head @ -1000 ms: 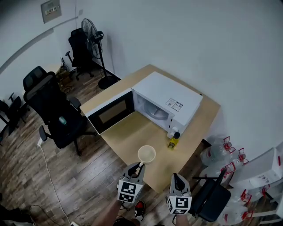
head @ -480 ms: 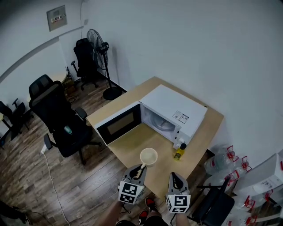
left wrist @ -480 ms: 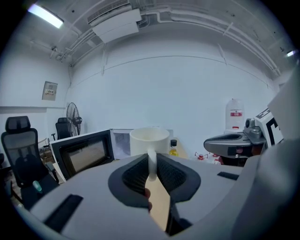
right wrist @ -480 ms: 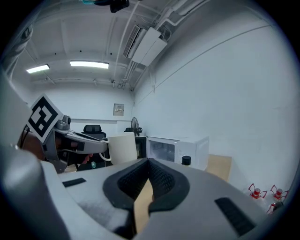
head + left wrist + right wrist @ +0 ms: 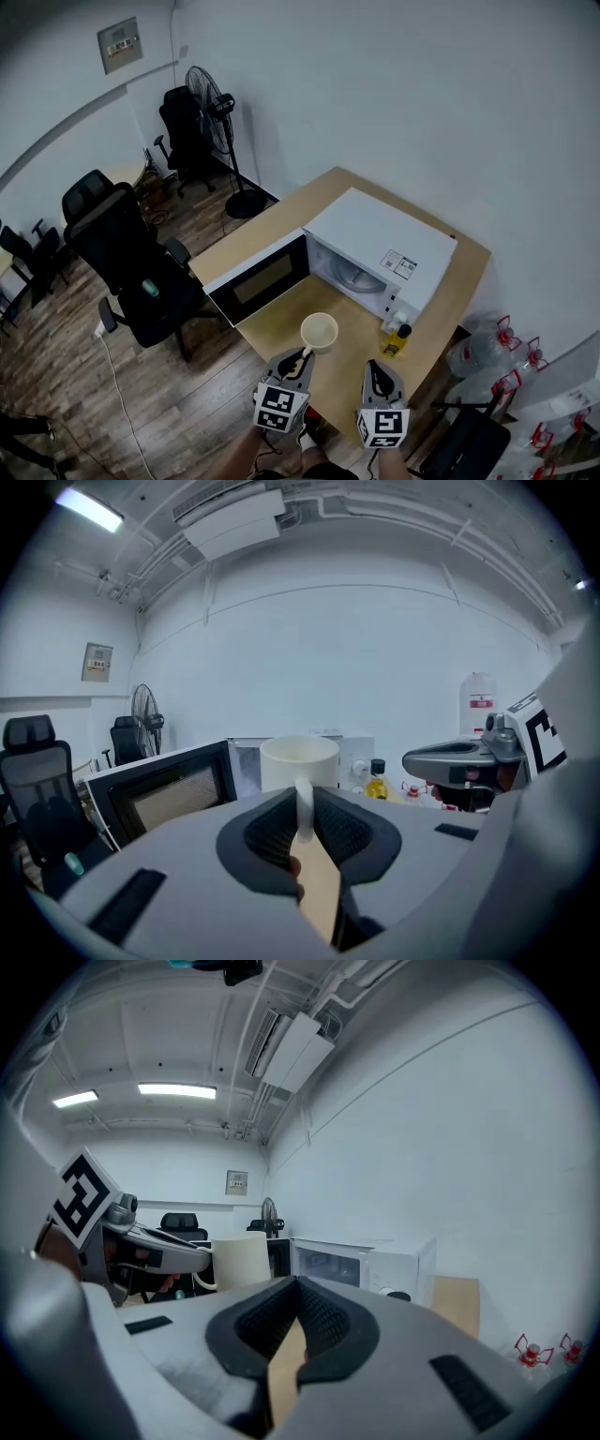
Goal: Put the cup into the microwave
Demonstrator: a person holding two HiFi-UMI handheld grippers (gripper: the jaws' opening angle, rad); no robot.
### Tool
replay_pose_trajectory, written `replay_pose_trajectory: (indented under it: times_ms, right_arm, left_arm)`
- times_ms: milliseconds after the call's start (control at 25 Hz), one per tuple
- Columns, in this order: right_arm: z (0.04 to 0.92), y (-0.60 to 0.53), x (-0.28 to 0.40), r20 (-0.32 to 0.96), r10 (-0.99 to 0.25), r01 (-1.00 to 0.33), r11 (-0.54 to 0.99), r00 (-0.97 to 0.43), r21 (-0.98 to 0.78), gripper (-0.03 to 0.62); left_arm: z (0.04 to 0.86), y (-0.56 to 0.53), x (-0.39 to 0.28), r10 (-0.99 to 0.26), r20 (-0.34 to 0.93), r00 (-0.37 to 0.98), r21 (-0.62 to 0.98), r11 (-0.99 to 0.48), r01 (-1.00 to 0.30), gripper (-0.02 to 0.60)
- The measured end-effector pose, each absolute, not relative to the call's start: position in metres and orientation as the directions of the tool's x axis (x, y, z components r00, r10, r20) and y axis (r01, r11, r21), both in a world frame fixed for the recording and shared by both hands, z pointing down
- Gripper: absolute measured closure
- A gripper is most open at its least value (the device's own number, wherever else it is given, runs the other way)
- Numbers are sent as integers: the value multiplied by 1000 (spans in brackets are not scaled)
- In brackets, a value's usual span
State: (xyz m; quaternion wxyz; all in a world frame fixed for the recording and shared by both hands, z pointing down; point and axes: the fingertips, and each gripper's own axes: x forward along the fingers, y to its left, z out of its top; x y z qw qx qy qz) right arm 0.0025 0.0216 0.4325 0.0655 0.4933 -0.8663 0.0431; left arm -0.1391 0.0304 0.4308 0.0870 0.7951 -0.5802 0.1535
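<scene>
Cup (image 5: 319, 330), cream-coloured and upright, hangs by its handle (image 5: 303, 803) in the left gripper (image 5: 300, 355), whose jaws are closed narrowly on that handle. It is held above the near part of the light wooden table (image 5: 272, 323), in front of the white microwave (image 5: 384, 244) and not inside it. The microwave's dark-windowed door (image 5: 258, 279) is swung wide open to the left. The right gripper (image 5: 376, 368) is held beside the left one, its jaws together at the tips with nothing between them. A small yellow bottle (image 5: 396, 339) with a black cap stands on the table just beside the microwave's front corner. The table is set against a white wall; around it are a wood-plank floor (image 5: 66, 375), a black office chair (image 5: 117, 248), a standing fan (image 5: 214, 98) and, at the right, clear water jugs (image 5: 487, 349) with red fittings. Only the head view shows the floor and the table's whole outline. The left gripper view alone shows the pads (image 5: 267, 832) pinching the handle, and overhead a strip light (image 5: 89, 508) and an air-conditioning unit (image 5: 234, 517). The right gripper view shows the cup from the side, in the other gripper.
</scene>
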Motion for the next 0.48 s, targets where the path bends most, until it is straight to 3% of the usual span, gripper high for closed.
replay_pose_trajectory:
  times_ms: [480]
  right_arm:
    - [458,-69,-31,173,-871,-887,460,-459,-35,577]
  left_arm:
    - [459,-78,-162,-853,392,346,-39,-391,-920,515]
